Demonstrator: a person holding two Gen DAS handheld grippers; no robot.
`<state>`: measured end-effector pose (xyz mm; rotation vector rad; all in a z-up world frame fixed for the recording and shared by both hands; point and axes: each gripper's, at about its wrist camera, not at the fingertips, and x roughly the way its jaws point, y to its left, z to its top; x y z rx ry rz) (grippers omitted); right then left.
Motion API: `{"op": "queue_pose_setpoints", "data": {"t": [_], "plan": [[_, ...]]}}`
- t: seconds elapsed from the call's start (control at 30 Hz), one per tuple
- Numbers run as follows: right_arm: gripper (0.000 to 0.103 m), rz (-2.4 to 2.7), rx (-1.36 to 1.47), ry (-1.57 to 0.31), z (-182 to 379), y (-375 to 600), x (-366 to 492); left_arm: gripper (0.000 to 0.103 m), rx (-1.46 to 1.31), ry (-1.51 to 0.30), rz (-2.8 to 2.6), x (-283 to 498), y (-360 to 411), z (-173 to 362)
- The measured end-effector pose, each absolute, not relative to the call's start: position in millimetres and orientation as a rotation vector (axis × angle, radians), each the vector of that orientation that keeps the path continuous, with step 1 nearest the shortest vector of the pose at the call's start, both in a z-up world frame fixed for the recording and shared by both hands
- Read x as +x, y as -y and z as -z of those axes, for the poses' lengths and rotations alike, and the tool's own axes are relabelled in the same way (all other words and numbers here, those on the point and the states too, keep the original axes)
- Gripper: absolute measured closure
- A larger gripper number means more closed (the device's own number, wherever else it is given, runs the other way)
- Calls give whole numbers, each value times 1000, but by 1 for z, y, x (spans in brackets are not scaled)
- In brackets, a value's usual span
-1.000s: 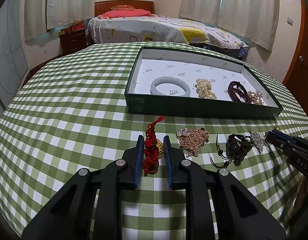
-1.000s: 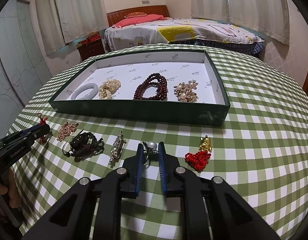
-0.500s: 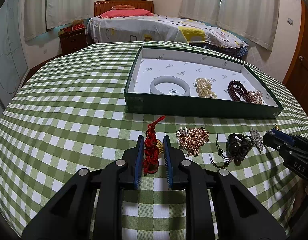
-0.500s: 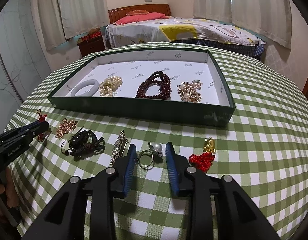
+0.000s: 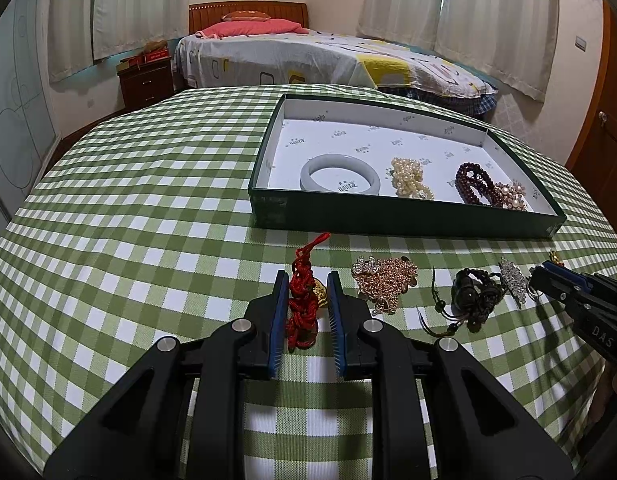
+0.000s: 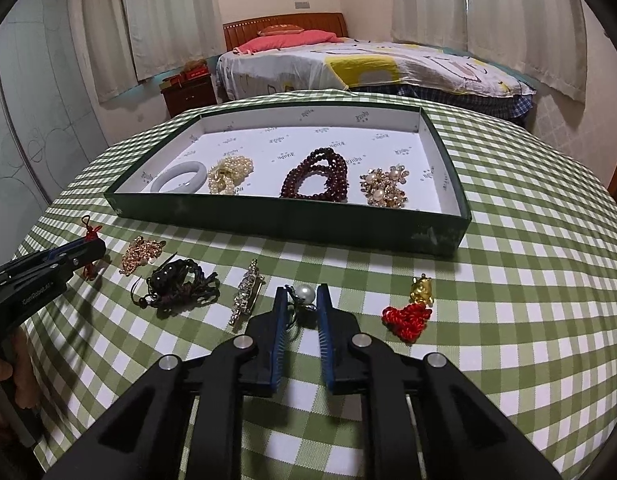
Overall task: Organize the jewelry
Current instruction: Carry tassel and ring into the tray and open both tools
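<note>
A green tray [image 5: 388, 222] [image 6: 268, 220] with a white lining holds a white bangle [image 5: 340, 173], pearl beads [image 5: 410, 178], dark red beads [image 6: 314, 180] and a pearl brooch [image 6: 384, 187]. My left gripper [image 5: 308, 280] is open, its fingers on either side of a red knotted charm with a gold piece [image 5: 302, 304] lying on the cloth. My right gripper [image 6: 302, 294] is open around a pearl ring [image 6: 304, 294] on the cloth.
On the green checked tablecloth [image 5: 128, 220] in front of the tray lie a gold chain [image 5: 384, 280], a black cord bracelet [image 6: 180, 284], a crystal brooch [image 6: 248, 292] and a second red and gold charm [image 6: 410, 312]. A bed [image 5: 308, 56] stands behind the table.
My right gripper opened wider, then moved forward and down so the pearl ring sits between its fingertips. My left gripper stayed around the red charm.
</note>
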<state>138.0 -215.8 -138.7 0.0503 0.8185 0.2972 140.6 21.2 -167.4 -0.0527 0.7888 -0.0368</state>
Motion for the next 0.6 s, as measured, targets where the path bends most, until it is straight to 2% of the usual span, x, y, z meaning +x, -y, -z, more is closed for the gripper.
{"op": "queue_pose_setpoints", "data": {"t": [0.6], "plan": [[87, -292, 50, -762, 117, 221, 130, 84, -53, -721, 64, 137, -14, 137]]}}
